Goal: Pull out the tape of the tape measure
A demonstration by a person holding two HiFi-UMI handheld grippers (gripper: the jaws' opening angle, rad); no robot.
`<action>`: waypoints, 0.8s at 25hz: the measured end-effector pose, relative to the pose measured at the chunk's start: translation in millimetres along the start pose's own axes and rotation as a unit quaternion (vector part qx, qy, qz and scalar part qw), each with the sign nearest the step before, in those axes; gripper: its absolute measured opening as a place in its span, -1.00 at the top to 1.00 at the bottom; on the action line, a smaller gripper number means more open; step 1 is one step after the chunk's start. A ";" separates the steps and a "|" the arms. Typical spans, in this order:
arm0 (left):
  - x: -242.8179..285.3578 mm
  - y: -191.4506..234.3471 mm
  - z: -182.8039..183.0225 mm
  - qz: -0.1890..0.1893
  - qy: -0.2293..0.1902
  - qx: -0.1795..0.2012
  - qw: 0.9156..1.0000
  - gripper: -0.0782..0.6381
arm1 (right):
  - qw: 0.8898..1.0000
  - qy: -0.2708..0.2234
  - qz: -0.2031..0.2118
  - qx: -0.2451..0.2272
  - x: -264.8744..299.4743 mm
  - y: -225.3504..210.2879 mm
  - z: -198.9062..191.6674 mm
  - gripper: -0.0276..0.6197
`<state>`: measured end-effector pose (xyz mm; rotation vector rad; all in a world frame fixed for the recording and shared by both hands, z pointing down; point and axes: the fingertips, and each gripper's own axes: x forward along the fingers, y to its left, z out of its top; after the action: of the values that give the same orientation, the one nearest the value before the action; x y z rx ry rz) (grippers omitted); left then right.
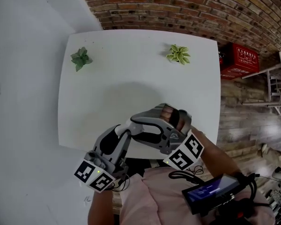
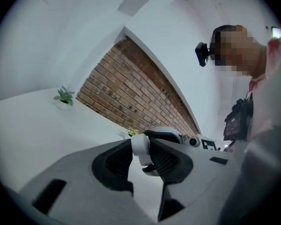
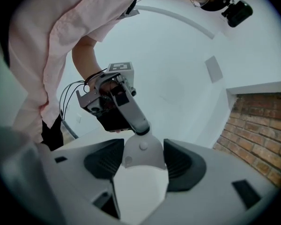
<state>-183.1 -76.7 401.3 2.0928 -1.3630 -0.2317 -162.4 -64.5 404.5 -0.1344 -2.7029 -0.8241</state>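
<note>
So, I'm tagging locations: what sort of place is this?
Likely an indoor studio or office room: a brick wall, a white table with a small potted plant, and a wooden floor.

Head view downward; gripper views face-to-face

Open white table (image 1: 131,86) middle; only obstacles a green plant (image 1: 81,58) and a paler plant (image 1: 178,54) (far corners)
</note>
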 end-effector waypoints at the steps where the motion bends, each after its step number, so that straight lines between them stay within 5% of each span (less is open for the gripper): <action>1: -0.4 -5.7 3.7 -0.009 -0.010 0.002 1.000 0.46 | 1.000 0.000 -0.008 -0.007 -1.9 -1.5 2.4 0.09; 8: -2.5 -26.8 21.1 -0.038 -0.034 0.056 0.997 0.53 | 0.998 0.005 -0.053 -0.025 -8.4 -11.7 12.5 0.07; 13: -1.4 -34.7 27.3 -0.044 -0.019 0.107 0.993 0.53 | 0.998 0.011 -0.045 0.040 -18.7 -12.9 14.8 -0.24; 20: 4.4 -51.8 45.0 -0.076 -0.003 0.185 0.980 0.53 | 0.983 -0.043 -0.071 0.165 -58.1 -40.4 37.9 -0.16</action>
<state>-162.3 -84.6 336.2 2.5084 -1.3285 -0.0472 -124.7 -76.9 334.7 0.1015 -2.9129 -0.4013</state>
